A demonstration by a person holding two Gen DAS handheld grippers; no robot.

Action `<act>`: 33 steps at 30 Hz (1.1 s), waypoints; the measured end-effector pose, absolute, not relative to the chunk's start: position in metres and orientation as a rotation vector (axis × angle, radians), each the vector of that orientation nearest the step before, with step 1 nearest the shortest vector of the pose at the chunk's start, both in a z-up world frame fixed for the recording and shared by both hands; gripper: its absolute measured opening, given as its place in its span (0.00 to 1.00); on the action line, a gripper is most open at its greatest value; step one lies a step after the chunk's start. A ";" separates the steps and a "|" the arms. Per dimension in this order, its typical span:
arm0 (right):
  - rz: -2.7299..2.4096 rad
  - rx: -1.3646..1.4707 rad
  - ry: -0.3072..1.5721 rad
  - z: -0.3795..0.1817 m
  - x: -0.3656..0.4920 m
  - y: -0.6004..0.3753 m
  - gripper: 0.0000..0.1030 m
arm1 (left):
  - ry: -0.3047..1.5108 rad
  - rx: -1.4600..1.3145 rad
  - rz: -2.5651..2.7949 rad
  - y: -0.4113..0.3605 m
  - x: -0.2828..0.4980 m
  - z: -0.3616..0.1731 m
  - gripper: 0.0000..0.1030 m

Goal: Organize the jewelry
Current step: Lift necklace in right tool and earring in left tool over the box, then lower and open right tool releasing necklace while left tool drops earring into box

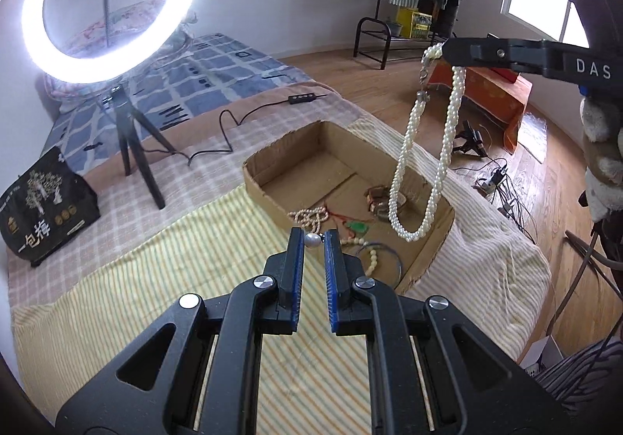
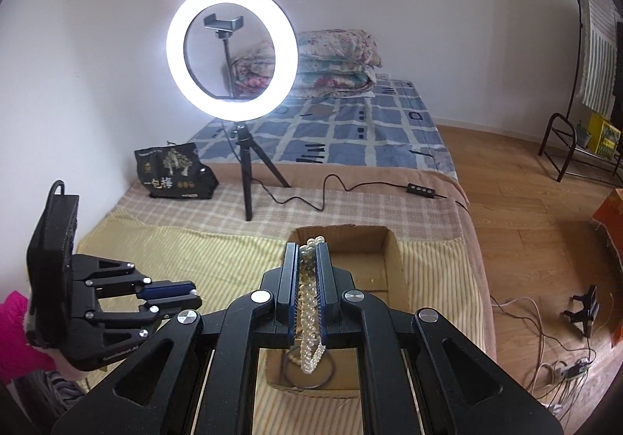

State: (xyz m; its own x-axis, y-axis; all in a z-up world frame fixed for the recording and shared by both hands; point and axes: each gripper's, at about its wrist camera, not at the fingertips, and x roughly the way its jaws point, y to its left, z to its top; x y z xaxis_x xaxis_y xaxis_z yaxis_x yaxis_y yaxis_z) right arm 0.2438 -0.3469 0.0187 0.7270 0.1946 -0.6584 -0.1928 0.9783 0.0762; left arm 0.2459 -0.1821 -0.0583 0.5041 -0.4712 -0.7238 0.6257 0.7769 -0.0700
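Bed: right tool (image 2: 308, 248) clamps pearl necklace (image 1: 422, 162) above cardboard box (image 1: 272, 197); left tool (image 1: 312, 236) pinches pearl (image 1: 310, 239).

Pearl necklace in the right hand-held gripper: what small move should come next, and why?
Probably lower it. The right hand-held gripper is shut on the pearl necklace, whose loop hangs over the box with its bottom about level with the near wall, so it likely needs to settle inside before release.

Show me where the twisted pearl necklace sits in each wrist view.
Left wrist: pearl necklace hangs right of centre from the right gripper, looping over the box.
Right wrist: necklace at bottom centre, clamped between the jaws, its end dangling below.
Shared landmark: ring light.
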 end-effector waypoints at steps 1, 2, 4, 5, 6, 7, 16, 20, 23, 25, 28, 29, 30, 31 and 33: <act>0.211 0.002 0.727 0.018 0.246 -0.349 0.06 | 0.802 0.212 -0.669 -0.187 0.250 -0.059 0.08; 0.209 0.000 0.728 0.017 0.249 -0.352 0.06 | 0.801 0.213 -0.668 -0.193 0.256 -0.059 0.08; 0.206 -0.005 0.729 0.015 0.256 -0.355 0.06 | 0.800 0.212 -0.666 -0.200 0.267 -0.060 0.08; 0.205 -0.009 0.730 0.014 0.260 -0.356 0.06 | 0.800 0.212 -0.663 -0.204 0.273 -0.062 0.08; 0.204 -0.012 0.730 0.013 0.264 -0.358 0.06 | 0.802 0.209 -0.661 -0.209 0.279 -0.063 0.08; 0.202 -0.014 0.731 0.012 0.268 -0.360 0.06 | 0.806 0.204 -0.661 -0.214 0.286 -0.065 0.08; 0.216 0.012 0.752 -0.010 0.289 -0.368 0.06 | 0.843 0.157 -0.628 -0.243 0.345 -0.086 0.08; 0.236 0.021 0.771 -0.026 0.292 -0.368 0.06 | 0.866 0.149 -0.612 -0.252 0.363 -0.101 0.08; 0.243 0.032 0.789 -0.037 0.293 -0.368 0.06 | 0.887 0.138 -0.606 -0.257 0.373 -0.111 0.08; 0.247 0.041 0.800 -0.044 0.293 -0.369 0.06 | 0.900 0.136 -0.603 -0.259 0.378 -0.117 0.08; 0.255 0.048 0.819 -0.054 0.292 -0.369 0.06 | 0.911 0.142 -0.598 -0.264 0.383 -0.124 0.08; 0.257 0.049 0.825 -0.058 0.293 -0.368 0.06 | 0.913 0.143 -0.596 -0.265 0.384 -0.126 0.08; 0.259 0.050 0.833 -0.061 0.292 -0.368 0.06 | 0.915 0.143 -0.596 -0.265 0.385 -0.127 0.08; 0.260 0.049 0.840 -0.064 0.292 -0.368 0.06 | 0.918 0.142 -0.595 -0.265 0.385 -0.128 0.08; 0.259 0.050 0.853 -0.069 0.291 -0.368 0.06 | 0.921 0.141 -0.593 -0.266 0.387 -0.129 0.08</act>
